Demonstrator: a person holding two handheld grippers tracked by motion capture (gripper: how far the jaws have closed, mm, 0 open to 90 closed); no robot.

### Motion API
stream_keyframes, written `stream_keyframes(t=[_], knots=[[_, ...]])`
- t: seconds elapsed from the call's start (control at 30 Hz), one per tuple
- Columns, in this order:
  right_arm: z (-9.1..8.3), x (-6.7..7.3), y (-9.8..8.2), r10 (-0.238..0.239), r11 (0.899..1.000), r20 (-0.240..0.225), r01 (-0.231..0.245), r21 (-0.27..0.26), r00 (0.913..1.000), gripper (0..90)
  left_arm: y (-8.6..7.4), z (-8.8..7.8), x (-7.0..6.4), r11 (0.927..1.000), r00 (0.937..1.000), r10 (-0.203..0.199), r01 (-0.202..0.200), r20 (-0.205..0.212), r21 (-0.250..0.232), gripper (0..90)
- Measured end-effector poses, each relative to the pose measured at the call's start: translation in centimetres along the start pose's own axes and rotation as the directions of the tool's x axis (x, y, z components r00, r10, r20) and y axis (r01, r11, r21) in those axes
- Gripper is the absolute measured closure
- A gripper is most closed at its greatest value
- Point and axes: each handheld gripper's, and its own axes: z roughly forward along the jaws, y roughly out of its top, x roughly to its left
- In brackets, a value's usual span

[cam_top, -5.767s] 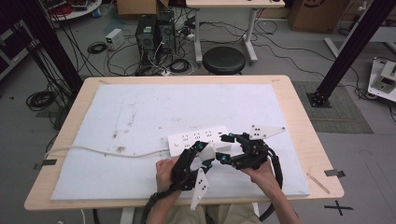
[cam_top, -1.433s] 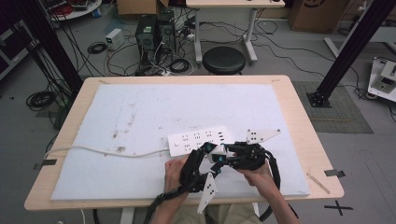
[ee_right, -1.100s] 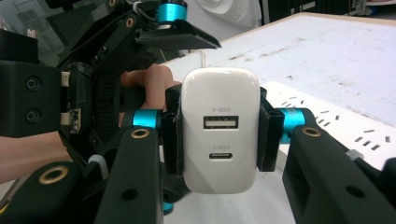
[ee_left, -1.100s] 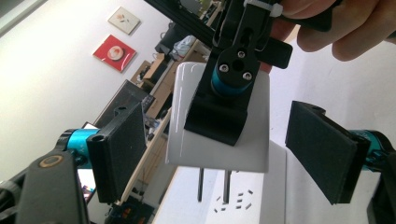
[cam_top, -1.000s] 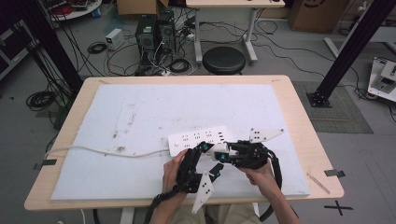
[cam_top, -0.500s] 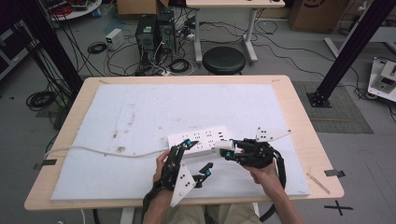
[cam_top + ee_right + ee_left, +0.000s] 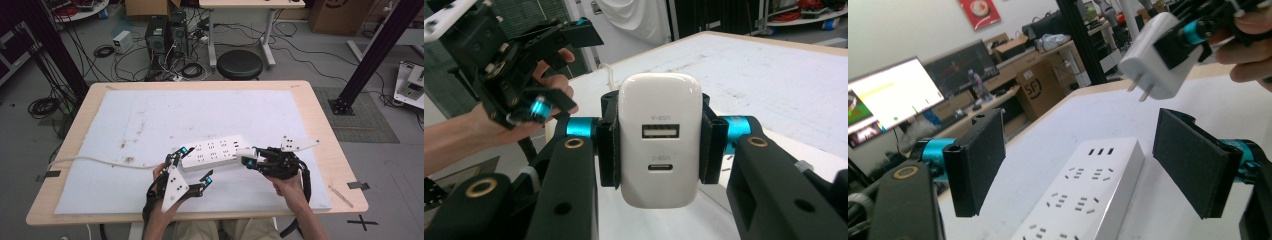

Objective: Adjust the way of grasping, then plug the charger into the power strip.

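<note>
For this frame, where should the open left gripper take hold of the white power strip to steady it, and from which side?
Probably across the long white plastic power strip near its cable end, from above, one pad on each long flat side. The open left gripper hovers over that end already. The socket faces stay clear there for the white two-prong charger clamped in the right gripper.

Power strip [image 7: 212, 151] on mat [image 7: 150, 120]; charger [image 7: 244, 155] above strip's right end.

Even overhead room light, soft shadows on the table [image 7: 310, 125]; gripper views sharp up close, backgrounds softly blurred.
</note>
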Motion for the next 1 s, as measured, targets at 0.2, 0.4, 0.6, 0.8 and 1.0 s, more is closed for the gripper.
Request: stream_keyframes(t=[0.2, 0.4, 0.6, 0.8, 1.0], knots=[[-0.7, -0.1, -0.1, -0.006, 1.0, 0.025, 0.006, -0.006, 0.9997, 63.2, -0.9, -1.1, 2.0, 0.9875, 0.9875, -0.155, 0.155, -0.032, 0.026, 21.4], [-1.3, -0.4, -0.2, -0.001, 1.0, 0.048, 0.002, -0.019, 0.9988, 63.2, -2.2, -2.8, 4.2, 0.9517, 0.9494, -0.288, 0.298, -0.125, 0.071, 21.5], [-1.6, -0.6, -0.2, 0.001, 1.0, 0.064, 0.001, -0.021, 0.998, 63.2, -2.9, -4.6, 6.2, 0.924, 0.9135, -0.35, 0.373, -0.208, 0.085, 21.5], [-1.9, -0.7, -0.2, -0.006, 1.0, 0.082, 0.006, -0.003, 0.9966, 63.1, -3.8, -6.8, 8.0, 0.8875, 0.8649, -0.387, 0.443, -0.32, 0.126, 21.5], [-2.3, -1.8, 0.0, -0.009, 1.0, 0.078, 0.008, 0.011, 0.9969, 63.2, -4.7, -8.7, 9.5, 0.8627, 0.8351, -0.41, 0.485, -0.367, 0.141, 21.5]])
